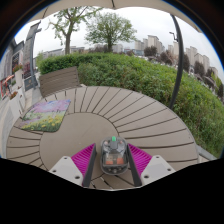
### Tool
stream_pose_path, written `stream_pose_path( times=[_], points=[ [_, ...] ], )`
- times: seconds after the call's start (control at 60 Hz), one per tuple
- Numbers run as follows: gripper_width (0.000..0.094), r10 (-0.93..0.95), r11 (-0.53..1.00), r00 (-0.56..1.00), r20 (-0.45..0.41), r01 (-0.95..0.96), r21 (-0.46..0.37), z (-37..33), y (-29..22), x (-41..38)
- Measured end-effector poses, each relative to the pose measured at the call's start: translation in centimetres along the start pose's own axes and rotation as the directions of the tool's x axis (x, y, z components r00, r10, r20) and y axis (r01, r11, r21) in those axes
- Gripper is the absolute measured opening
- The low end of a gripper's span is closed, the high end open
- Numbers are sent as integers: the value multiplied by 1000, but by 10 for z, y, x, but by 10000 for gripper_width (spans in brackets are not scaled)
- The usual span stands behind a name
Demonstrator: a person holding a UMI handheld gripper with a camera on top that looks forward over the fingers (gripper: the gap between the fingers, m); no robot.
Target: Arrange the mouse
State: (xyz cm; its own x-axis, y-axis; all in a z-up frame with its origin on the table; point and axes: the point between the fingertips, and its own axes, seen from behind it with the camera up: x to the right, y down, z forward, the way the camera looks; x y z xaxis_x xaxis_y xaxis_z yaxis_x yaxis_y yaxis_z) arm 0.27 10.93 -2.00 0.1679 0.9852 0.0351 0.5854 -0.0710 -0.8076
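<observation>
A small see-through mouse (pixel 113 153) with a green dot on top and orange parts inside sits between my gripper's (pixel 112 162) two fingers. The pink pads (pixel 84 158) press on both its sides, so the gripper is shut on it. The mouse is held just over the near edge of a round slatted wooden table (pixel 135 115). A rectangular mouse mat (pixel 45 114) with a printed landscape picture lies flat on the table, ahead and to the left of the fingers.
Bare slats stretch ahead and to the right of the fingers. Beyond the table stand a wooden bench (pixel 58 79), a green hedge (pixel 150 72) and a dark pole (pixel 180 55). Trees and buildings are far off.
</observation>
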Motion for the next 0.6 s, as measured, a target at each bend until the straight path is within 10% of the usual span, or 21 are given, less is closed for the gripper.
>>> stream_pose_path(
  times=[0.033,0.117,0.433,0.6],
  points=[
    [441,1,1000,1000,-11,-1,-1,1,-1,3],
    [395,-16,1000,999,-27,15,-26,0,-3,4],
    [394,25,993,996,85,-35,117,-15,-161,-129],
    [393,10,999,988,152,-18,47,43,-150,-242]
  ],
)
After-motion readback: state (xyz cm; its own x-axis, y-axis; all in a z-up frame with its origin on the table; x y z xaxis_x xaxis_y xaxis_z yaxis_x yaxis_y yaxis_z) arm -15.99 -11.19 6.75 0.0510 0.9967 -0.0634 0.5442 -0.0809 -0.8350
